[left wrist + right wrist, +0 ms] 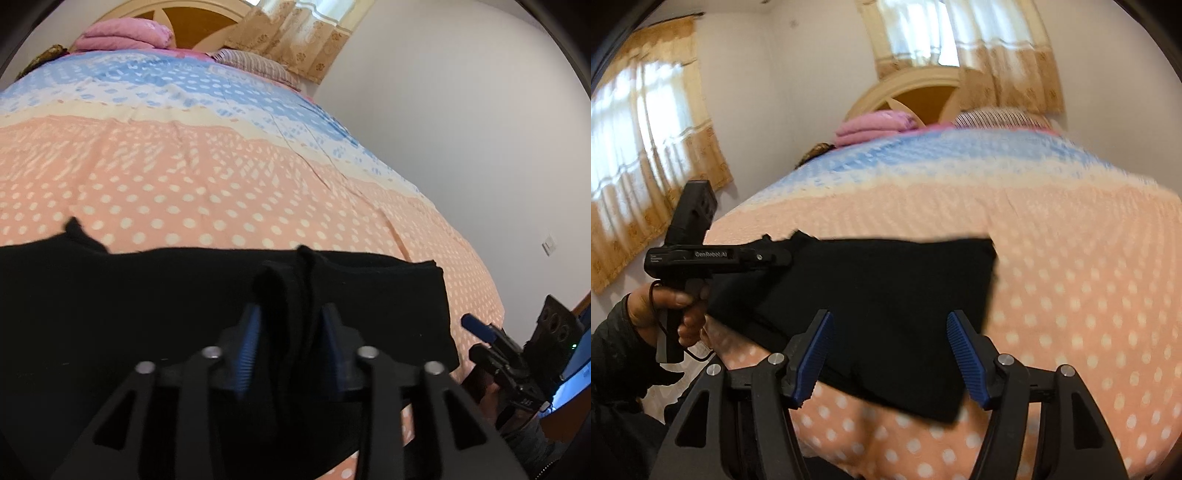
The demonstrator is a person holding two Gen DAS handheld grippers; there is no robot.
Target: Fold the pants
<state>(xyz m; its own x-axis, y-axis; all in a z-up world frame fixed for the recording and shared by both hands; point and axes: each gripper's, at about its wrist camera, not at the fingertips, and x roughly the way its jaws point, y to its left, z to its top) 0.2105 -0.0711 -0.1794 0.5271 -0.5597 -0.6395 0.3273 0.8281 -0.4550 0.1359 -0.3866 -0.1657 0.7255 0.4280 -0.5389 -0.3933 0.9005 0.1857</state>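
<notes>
Straddling a raised fold of the black pants (pixel 207 295), left tongs (pixel 291 314) stand part open, blue pads (pixel 249 339) on either side of the bunched cloth; cannot tell whether the pads press on it or only flank it. Seen from the right wrist view, gripped by a hand (pixel 670 314) in a dark sleeve (pixel 613 354), reaching level to the pants' near-left corner. Hovering released over the near edge of the pants, right tongs (pixel 890 354), pads (pixel 966 354) set wide apart, nothing caught between them. Lying flat as a folded dark rectangle near the foot of the bed, on the pink dotted stretch of the quilt (pixel 1071 280). Turning blue and white farther up toward the headboard (pixel 923 92). Resting there: folded pink blanket (pixel 875 125) at left, striped pillow (pixel 997 116) at right. Hanging behind, tan curtains (pixel 1008 74) over bright windows; white wall (pixel 461 129) along the bed's right side.
</notes>
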